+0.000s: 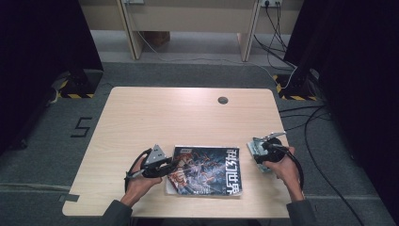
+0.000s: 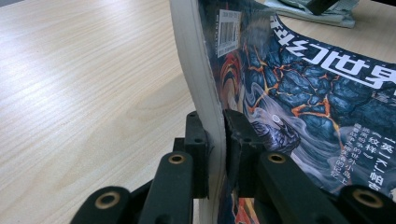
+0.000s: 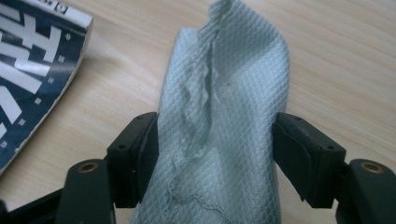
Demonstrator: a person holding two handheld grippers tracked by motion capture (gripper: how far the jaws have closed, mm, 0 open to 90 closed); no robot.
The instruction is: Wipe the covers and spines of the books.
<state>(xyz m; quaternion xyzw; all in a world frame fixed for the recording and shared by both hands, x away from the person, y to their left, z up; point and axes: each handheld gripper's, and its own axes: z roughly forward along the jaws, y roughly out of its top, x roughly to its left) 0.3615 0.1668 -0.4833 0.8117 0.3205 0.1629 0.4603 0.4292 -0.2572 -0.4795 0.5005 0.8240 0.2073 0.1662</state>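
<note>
Two fingers astride cloth [image 3: 224,116] (magazine [image 2: 299,84] pinched)

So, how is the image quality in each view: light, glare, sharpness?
High view: dim, even light, black curtains at both sides, and the magazine is small but readable. Left gripper view: the magazine cover is sharp with mild glare on the table, and the near jaws look soft. Right gripper view: the pale cloth is sharp and evenly lit.
</note>
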